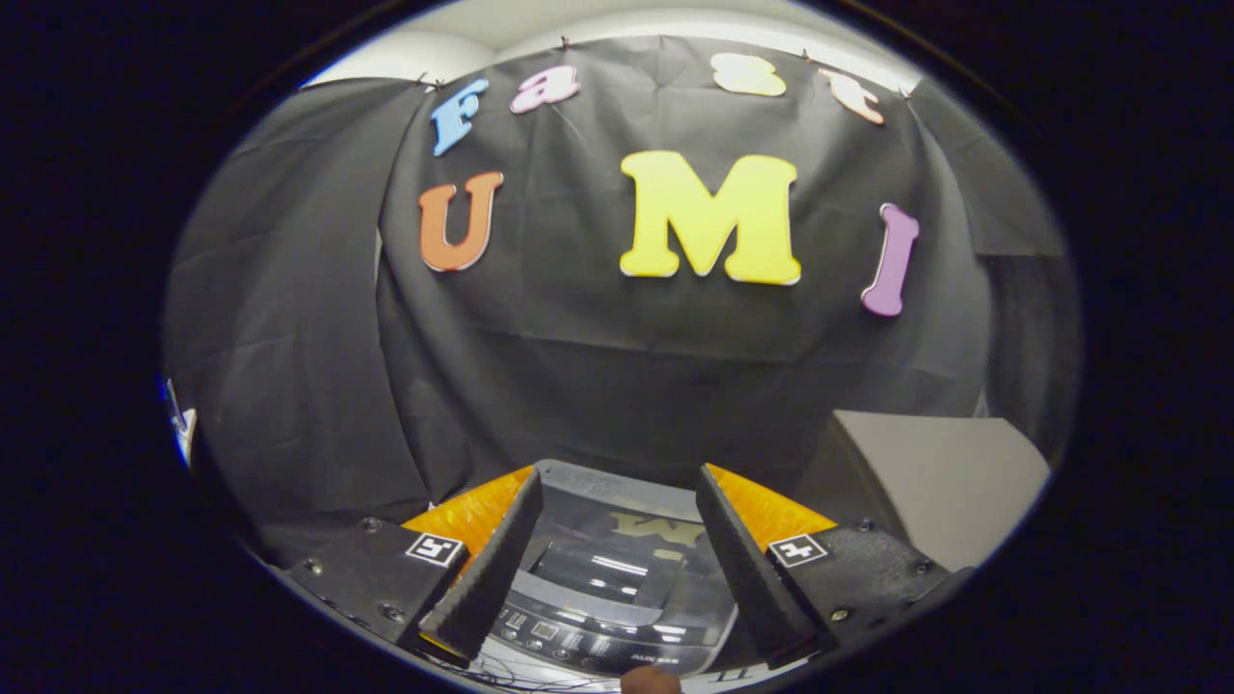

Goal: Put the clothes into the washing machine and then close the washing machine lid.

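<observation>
Cloth wall [598, 366] of the booth hangs black and creased behind everything, taking up most of the gripper view. Off to the right of it stands a pale grey panel [940, 477], tilted, its near edge close to the right finger. Below, between and just beyond the fingers, sits the washer [607, 588], seen from above: a dark, glossy lid [603, 569] lying flat and closed on top, with a control strip [578, 641] of small buttons along its near edge. No clothes can be made out on or near it. The gripper [617, 569] hovers over the machine with its jaws spread wide, holding nothing; the washer's lid shows in the gap between them. A small rounded brownish tip [651, 681], perhaps a fingertip, shows near the control strip; I cannot tell for sure.
</observation>
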{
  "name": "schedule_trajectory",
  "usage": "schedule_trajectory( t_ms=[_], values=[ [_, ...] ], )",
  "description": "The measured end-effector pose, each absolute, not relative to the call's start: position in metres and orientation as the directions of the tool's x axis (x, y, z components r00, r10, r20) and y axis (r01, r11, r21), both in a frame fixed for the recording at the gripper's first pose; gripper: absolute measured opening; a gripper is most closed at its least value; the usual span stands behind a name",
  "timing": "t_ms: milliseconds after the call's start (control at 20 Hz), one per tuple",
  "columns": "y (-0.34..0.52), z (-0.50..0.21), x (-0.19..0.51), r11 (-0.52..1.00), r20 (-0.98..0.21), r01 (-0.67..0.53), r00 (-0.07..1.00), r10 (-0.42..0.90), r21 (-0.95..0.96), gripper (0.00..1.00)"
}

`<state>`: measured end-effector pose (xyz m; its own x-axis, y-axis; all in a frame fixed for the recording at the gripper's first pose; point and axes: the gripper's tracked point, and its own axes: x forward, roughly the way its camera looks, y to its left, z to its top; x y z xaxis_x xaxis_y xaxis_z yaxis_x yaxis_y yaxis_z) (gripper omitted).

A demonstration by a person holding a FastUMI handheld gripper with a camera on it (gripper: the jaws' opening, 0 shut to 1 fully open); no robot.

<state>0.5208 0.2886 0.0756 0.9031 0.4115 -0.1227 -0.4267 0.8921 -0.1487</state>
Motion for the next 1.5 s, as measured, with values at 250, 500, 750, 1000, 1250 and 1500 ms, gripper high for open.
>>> schedule_trajectory(
  t_ms=[250, 500, 750, 1000, 1250, 1500],
  values=[
    [0.213, 0.104, 0.417, 0.927, -0.039, -0.358, 0.934, 0.356, -0.109, 1.00],
    [0.120, 0.125, 0.316, 0.961, 0.009, -0.267, 0.963, 0.269, -0.067, 1.00],
    [0.055, 0.139, 0.249, 0.978, 0.061, -0.198, 0.977, 0.202, -0.067, 1.00],
    [0.019, 0.148, 0.203, 0.979, 0.092, -0.193, 0.976, 0.198, -0.060, 1.00],
    [-0.014, 0.153, 0.185, 0.981, 0.089, -0.193, 0.977, 0.194, -0.019, 1.00],
    [-0.032, 0.140, 0.172, 0.980, 0.039, -0.194, 0.981, 0.192, 0.052, 1.00]
  ],
)
